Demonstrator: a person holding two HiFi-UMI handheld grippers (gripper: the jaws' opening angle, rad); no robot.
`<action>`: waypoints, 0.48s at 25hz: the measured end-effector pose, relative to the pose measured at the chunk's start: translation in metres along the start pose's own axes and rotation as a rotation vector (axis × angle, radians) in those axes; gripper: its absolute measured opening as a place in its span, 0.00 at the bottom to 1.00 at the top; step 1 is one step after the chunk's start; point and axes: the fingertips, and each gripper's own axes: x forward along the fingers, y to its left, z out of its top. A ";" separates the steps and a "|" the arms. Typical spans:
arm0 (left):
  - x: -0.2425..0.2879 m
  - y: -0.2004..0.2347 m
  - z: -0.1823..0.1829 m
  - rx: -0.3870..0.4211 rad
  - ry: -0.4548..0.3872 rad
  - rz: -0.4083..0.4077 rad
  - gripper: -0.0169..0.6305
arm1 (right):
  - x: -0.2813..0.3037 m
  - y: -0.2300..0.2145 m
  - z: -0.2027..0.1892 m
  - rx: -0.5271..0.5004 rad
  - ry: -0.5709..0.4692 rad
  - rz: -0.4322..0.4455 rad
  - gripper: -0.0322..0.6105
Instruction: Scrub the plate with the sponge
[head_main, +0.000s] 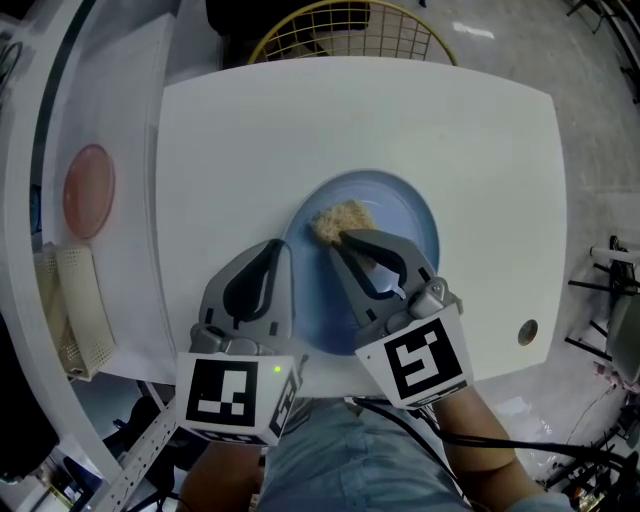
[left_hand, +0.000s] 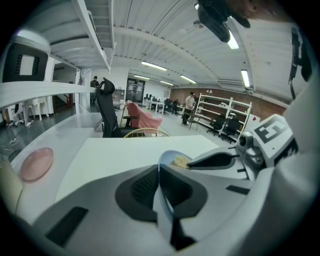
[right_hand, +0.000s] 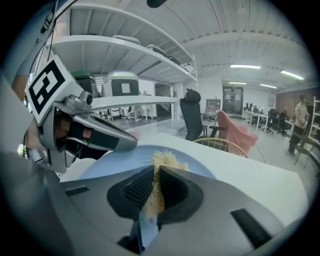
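Blue plate (head_main: 405, 235), flat near the front edge of the white table (head_main: 250, 130): left gripper (head_main: 282, 252) clenched on its left rim, apparently to steady it, while right gripper (head_main: 338, 240) pinches the tan sponge (head_main: 345, 215) (fibrous, loofah-like) against the plate's upper-left surface for scrubbing.

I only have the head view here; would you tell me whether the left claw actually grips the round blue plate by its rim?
Observer: Yes. The left gripper view shows the left claw shut on the rim of the round blue plate.
Operator: Thank you. Is the sponge properly held?
Observer: In the right gripper view, the right claw is shut on the straw-coloured fibrous sponge, which pokes out beyond the claw's tips onto the plate.
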 end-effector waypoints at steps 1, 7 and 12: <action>0.000 0.000 0.000 -0.002 0.001 0.000 0.06 | -0.001 0.003 0.000 -0.002 -0.001 0.009 0.11; 0.001 0.001 -0.002 -0.020 0.005 0.008 0.06 | -0.010 0.029 -0.005 0.001 -0.014 0.078 0.11; 0.002 0.002 -0.003 -0.009 0.011 0.017 0.06 | -0.017 0.044 -0.013 0.006 -0.032 0.124 0.11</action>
